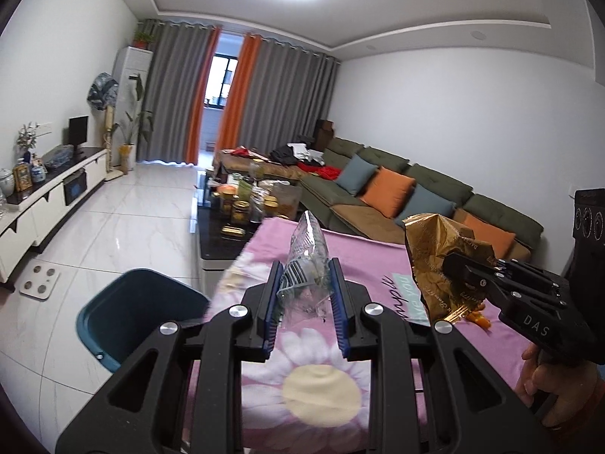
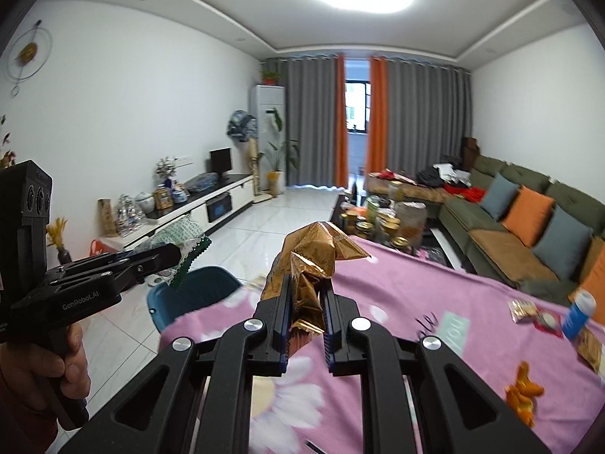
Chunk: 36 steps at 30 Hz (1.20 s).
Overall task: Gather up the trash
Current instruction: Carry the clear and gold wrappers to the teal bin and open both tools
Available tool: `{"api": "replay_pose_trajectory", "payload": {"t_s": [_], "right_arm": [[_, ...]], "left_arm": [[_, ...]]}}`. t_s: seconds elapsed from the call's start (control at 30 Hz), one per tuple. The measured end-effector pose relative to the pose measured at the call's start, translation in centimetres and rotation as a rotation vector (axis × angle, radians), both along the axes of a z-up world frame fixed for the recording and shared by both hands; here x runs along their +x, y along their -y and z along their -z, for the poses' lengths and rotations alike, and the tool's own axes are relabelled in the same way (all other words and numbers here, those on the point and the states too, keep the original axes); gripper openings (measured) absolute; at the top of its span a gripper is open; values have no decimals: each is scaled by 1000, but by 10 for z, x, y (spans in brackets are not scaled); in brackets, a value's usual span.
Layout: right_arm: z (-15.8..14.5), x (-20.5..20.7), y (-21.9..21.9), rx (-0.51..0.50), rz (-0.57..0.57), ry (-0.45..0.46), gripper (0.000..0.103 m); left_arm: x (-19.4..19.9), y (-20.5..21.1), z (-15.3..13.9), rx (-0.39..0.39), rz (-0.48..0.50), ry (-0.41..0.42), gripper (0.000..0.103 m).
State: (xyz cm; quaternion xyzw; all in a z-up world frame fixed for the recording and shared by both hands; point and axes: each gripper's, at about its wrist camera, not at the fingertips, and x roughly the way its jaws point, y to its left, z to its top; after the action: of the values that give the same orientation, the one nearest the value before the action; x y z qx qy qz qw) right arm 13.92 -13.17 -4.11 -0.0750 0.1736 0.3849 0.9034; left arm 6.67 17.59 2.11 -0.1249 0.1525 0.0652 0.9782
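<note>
From the left wrist view, the left tongs (image 1: 305,283) are clamped on a clear plastic wrapper (image 1: 306,261) with a barcode on it; the wrapper stands up out of the jaws, long axis pointing away and upward from the camera. The teal bin (image 1: 132,314) sits on the floor just beside the near-left edge of the table (image 1: 363,261), which is covered by a pink flowered cloth. The bin lies down and to the left of these tongs, so I judge the coming move to be a swing left and a little down, off the table edge, until the wrapper hangs over the open mouth. To the right, the right tongs (image 1: 459,261) are closed on a crumpled gold foil bag (image 1: 435,249), held above the table and farther from the bin.

From the right wrist view, the gold foil bag (image 2: 312,265) rises upright out of the right tongs (image 2: 307,302), which grip its lower part. The bin (image 2: 196,295) lies ahead and to the left, partly hidden by the table edge. The left tongs (image 2: 166,255) hold their wrapper (image 2: 181,242) between this camera and the bin, nearly over its rim. The left hand is thus clearly nearer and should drop first. Still on the table (image 2: 435,283) at the right lie orange peel (image 2: 523,393), small snack packets (image 2: 529,312) and a blue bottle (image 2: 578,314), uncollected.
</note>
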Motion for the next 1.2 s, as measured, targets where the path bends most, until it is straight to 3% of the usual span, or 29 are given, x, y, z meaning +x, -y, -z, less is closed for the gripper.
{"api": "replay_pose_trajectory", "payload": {"t_s": [0.5,0.77,1.0,1.2], "right_arm": [[-25,-14,-76,-37,-171,78,13],[-21,3,-119,-74,-244,46,13],[-7,15,-163,-130,-298,0,13],[18,34,-208,-213,-331,-60,13]], "left_arm": [[-82,-49,-21,18,-186,59,25],[-109,-76,-23,19,-273,49,25],[-97,-105,-12,-20,-313,-2,25],[-44,-123,19,-88,-307,-102,25]]}}
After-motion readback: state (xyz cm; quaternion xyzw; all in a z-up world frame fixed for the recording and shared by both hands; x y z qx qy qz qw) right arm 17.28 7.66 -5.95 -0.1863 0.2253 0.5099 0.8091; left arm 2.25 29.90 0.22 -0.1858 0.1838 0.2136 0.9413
